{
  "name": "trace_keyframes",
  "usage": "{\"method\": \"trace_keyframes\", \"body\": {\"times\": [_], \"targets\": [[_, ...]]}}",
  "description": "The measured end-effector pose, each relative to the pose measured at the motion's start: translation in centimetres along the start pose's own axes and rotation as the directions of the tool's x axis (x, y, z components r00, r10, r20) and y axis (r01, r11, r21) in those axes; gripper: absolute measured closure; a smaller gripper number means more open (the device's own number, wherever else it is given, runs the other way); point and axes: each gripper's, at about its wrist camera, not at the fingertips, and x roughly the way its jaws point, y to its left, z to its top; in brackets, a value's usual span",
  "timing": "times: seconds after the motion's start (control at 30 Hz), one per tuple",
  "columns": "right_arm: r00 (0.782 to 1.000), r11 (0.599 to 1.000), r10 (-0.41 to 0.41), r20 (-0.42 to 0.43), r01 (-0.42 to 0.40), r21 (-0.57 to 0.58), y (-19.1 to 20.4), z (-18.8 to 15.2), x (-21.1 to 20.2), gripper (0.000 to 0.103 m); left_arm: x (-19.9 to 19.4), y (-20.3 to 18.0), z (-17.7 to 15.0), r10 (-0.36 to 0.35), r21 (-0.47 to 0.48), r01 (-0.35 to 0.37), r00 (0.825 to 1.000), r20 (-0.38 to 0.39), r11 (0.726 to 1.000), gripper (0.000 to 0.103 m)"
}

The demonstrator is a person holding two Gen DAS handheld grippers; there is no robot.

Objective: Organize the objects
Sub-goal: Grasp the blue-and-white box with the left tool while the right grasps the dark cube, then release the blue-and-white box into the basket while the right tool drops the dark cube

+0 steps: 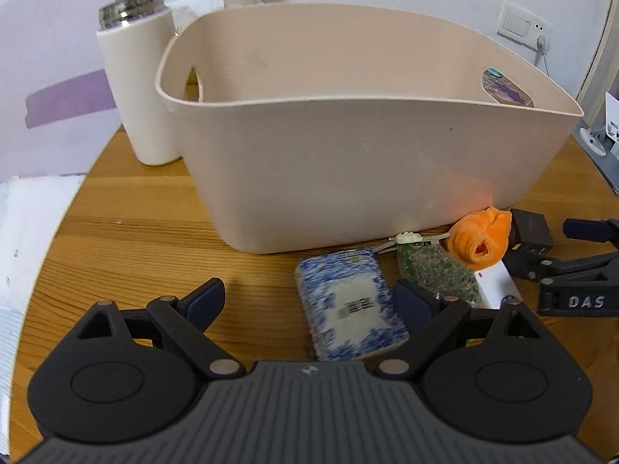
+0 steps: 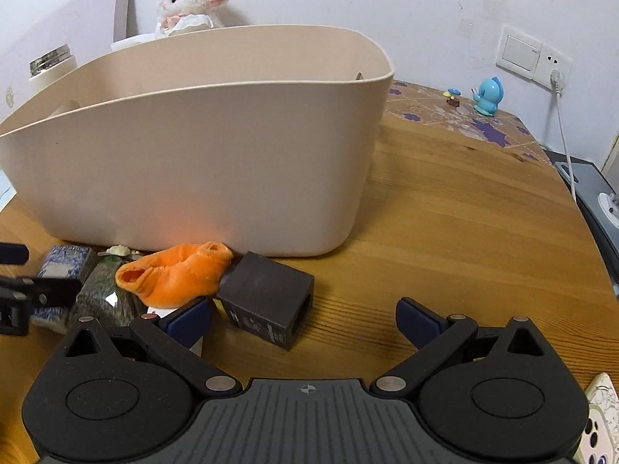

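A beige plastic basket (image 1: 348,178) stands on the wooden table (image 1: 135,232); it also shows in the right wrist view (image 2: 193,162). In front of it lie a blue-and-white box (image 1: 350,305), a green speckled pouch (image 1: 437,270), an orange cloth piece (image 1: 481,239), a white box (image 1: 497,286) and a dark brown box (image 2: 267,297). My left gripper (image 1: 309,301) is open, low over the table, with the blue-and-white box between its fingers. My right gripper (image 2: 305,319) is open, with the dark brown box between its fingers; it shows in the left view (image 1: 580,270).
A white thermos (image 1: 135,89) stands left of the basket. A plush lamb (image 2: 189,4) sits behind it. A blue figurine (image 2: 488,96) and a patterned mat (image 2: 464,123) are at the back right. White paper (image 1: 23,255) lies off the table's left edge. A phone case (image 2: 599,425) lies at bottom right.
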Motion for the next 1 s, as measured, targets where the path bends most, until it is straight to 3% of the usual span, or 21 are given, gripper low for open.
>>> {"method": "trace_keyframes", "body": {"times": [0.2,0.47,0.63,0.8,1.0], "targets": [[1.0,1.0,0.004,0.027,-0.004,0.016,-0.1,-0.2,0.4,0.017,1.0,-0.5,-0.1,0.019,0.021,-0.018,1.0,-0.024,1.0,0.01],[0.998,0.999,0.038,0.054,-0.037,-0.027,0.4,-0.7,-0.4,0.056,0.4,-0.2,-0.4,0.023,0.033,-0.023,1.0,-0.012,0.999,0.023],[0.998,0.999,0.051,0.048,-0.051,-0.015,0.1,-1.2,-1.1,0.056,-0.7,-0.2,-0.6,0.0,0.054,0.001,1.0,-0.011,0.999,0.055],[0.995,0.998,0.063,0.076,-0.064,0.01,-0.7,-1.7,-3.1,0.056,-1.7,-0.5,-1.0,-0.005,0.076,0.006,1.0,-0.015,0.997,0.055],[0.984,0.998,0.063,0.164,-0.063,-0.008,-1.3,-0.8,-7.6,0.056,-5.0,-0.8,-1.3,-0.02,0.106,0.015,0.999,0.046,0.994,0.055]]}}
